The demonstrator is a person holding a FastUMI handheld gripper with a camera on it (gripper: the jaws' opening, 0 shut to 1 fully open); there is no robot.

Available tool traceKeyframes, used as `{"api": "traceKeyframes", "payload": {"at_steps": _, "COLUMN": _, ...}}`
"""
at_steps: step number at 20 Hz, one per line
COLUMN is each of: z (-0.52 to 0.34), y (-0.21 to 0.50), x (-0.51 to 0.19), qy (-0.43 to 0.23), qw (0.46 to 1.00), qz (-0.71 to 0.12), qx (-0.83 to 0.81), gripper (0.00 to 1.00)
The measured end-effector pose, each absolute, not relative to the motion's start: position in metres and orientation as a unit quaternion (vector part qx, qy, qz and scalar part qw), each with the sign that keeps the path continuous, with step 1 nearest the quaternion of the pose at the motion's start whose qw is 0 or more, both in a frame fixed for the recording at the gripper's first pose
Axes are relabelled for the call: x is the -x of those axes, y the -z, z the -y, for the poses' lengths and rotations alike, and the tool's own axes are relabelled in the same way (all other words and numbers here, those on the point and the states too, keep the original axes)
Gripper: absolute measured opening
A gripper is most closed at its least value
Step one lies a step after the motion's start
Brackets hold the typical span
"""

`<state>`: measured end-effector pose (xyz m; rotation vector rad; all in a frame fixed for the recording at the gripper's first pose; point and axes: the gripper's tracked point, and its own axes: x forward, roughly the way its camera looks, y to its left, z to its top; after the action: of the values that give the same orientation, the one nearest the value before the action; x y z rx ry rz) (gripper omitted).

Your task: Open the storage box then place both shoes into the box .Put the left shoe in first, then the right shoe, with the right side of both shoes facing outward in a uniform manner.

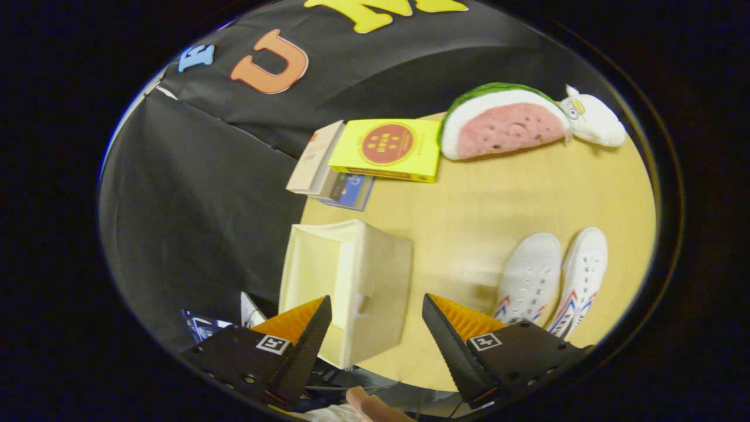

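A cream fabric storage box (351, 281) stands on the wooden table (469, 205), its front face with a small pull tab lying between and just ahead of my fingers. Two white shoes (554, 281) with red and blue side stripes lie side by side on the table, beyond the right finger. My gripper (378, 319) hangs open above the table with nothing between its fingers; the left finger (304, 334) overlaps the box's near corner in the view.
A yellow box (389, 149) and some books (328, 170) lie at the table's far side. A watermelon-slice plush (504, 120) and a white plush (595, 120) rest beyond them. A person's hand (375, 407) shows below the fingers.
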<state>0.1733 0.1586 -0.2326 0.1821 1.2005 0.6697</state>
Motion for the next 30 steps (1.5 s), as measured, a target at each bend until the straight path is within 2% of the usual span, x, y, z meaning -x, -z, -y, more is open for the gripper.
{"api": "traceKeyframes", "payload": {"at_steps": 3, "z": -0.09, "y": 0.268, "x": -0.181, "qy": -0.259, "qw": 0.794, "qz": -0.549, "qx": -0.035, "gripper": 0.95}}
{"api": "traceKeyframes", "payload": {"at_steps": 6, "z": -0.044, "y": 0.302, "x": -0.17, "qy": -0.237, "qw": 0.787, "qz": -0.569, "qx": 0.004, "gripper": 0.95}}
{"api": "traceKeyframes", "payload": {"at_steps": 12, "z": -0.034, "y": 0.362, "x": -0.176, "qy": -0.204, "qw": 0.765, "qz": -0.611, "qx": -0.003, "gripper": 0.93}}
{"api": "traceKeyframes", "payload": {"at_steps": 13, "z": -0.028, "y": 0.371, "x": -0.179, "qy": -0.187, "qw": 0.763, "qz": -0.619, "qx": 0.006, "gripper": 0.89}}
{"api": "traceKeyframes", "payload": {"at_steps": 16, "z": -0.017, "y": 0.402, "x": -0.188, "qy": -0.143, "qw": 0.757, "qz": -0.636, "qx": 0.047, "gripper": 0.59}}
{"api": "traceKeyframes", "payload": {"at_steps": 18, "z": -0.027, "y": 0.401, "x": -0.191, "qy": -0.16, "qw": 0.754, "qz": -0.636, "qx": 0.039, "gripper": 0.39}}
{"api": "traceKeyframes", "payload": {"at_steps": 19, "z": -0.03, "y": 0.403, "x": -0.188, "qy": -0.169, "qw": 0.748, "qz": -0.64, "qx": 0.035, "gripper": 0.35}}
{"api": "traceKeyframes", "payload": {"at_steps": 20, "z": -0.03, "y": 0.404, "x": -0.189, "qy": -0.172, "qw": 0.744, "qz": -0.645, "qx": 0.036, "gripper": 0.18}}
{"api": "traceKeyframes", "payload": {"at_steps": 22, "z": -0.03, "y": 0.403, "x": -0.187, "qy": -0.173, "qw": 0.737, "qz": -0.653, "qx": 0.024, "gripper": 0.09}}
{"api": "traceKeyframes", "payload": {"at_steps": 23, "z": -0.031, "y": 0.406, "x": -0.189, "qy": -0.173, "qw": 0.737, "qz": -0.653, "qx": 0.01, "gripper": 0.08}}
{"api": "traceKeyframes", "payload": {"at_steps": 24, "z": -0.03, "y": 0.402, "x": -0.187, "qy": -0.18, "qw": 0.733, "qz": -0.656, "qx": 0.002, "gripper": 0.01}}
{"api": "traceKeyframes", "payload": {"at_steps": 30, "z": -0.012, "y": 0.386, "x": -0.177, "qy": -0.21, "qw": 0.738, "qz": -0.641, "qx": 0.028, "gripper": 0.01}}
